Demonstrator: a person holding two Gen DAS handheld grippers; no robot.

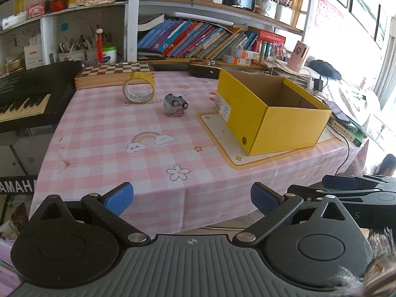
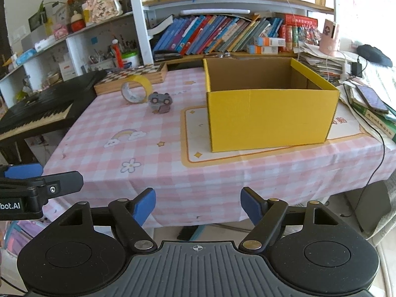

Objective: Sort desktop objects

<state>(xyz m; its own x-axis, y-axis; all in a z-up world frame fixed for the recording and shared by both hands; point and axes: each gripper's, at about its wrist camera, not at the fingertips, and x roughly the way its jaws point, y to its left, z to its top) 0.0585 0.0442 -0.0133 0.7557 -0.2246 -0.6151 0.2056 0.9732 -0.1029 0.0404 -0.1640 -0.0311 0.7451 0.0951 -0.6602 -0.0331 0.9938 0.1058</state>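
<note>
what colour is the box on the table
Yellow outside, plain brown cardboard inside; the box shows best in the right wrist view.

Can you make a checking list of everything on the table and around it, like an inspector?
Surface: table under a pink checked cloth, cream mat beneath the box.
Job's things: tape roll standing on edge; small grey toy beside it; yellow box open, looks empty.
Clutter: chessboard at the back edge; phone on a book stack.
Grippers: left gripper and right gripper both open, holding nothing, short of the table.
Cables: black cable hanging over the right edge.
Surroundings: bookshelves, keyboard.
</note>
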